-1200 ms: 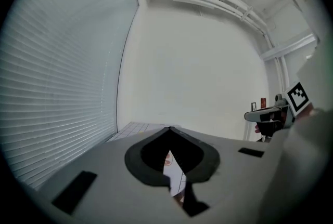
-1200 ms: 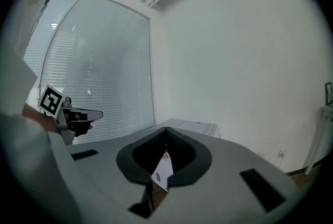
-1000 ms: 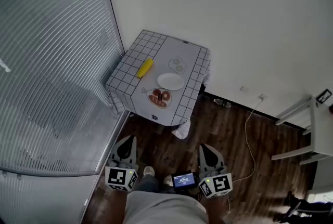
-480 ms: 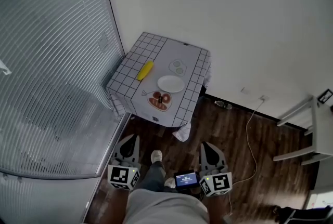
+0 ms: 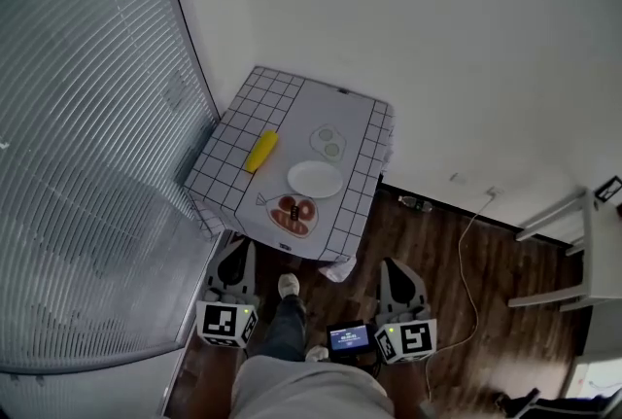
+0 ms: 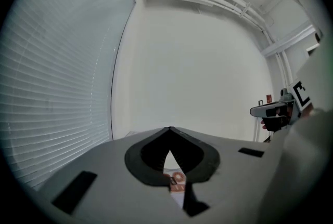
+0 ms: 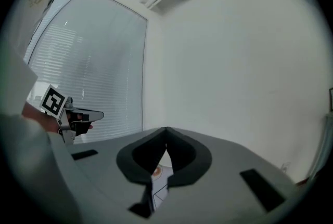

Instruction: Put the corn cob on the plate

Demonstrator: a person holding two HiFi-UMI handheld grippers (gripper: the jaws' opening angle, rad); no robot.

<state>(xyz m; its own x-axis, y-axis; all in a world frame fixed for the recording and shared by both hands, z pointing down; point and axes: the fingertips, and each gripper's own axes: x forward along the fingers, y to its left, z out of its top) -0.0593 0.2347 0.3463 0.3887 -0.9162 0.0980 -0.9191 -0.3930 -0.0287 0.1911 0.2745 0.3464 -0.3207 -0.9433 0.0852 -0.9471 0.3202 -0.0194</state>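
Observation:
In the head view a yellow corn cob (image 5: 259,151) lies on the left half of a small table with a checked cloth (image 5: 233,121). An empty white plate (image 5: 315,179) sits to its right, near the table's middle. Both grippers hang low in front of the table, apart from it and pointing toward it. My left gripper (image 5: 236,248) is shut and holds nothing; in the left gripper view its jaws (image 6: 169,129) meet at the tip. My right gripper (image 5: 397,264) is shut and empty too, its jaws (image 7: 166,129) touching in the right gripper view.
Printed food pictures (image 5: 294,212) lie on the cloth near the plate. Window blinds (image 5: 87,164) fill the left side and a white wall (image 5: 437,48) stands behind the table. A white cable (image 5: 466,252) runs across the dark wood floor, and white furniture (image 5: 583,252) stands at the right.
The table has come closer and lower in the head view as the person stepped toward it. Both grippers moved forward with the person, still shut.

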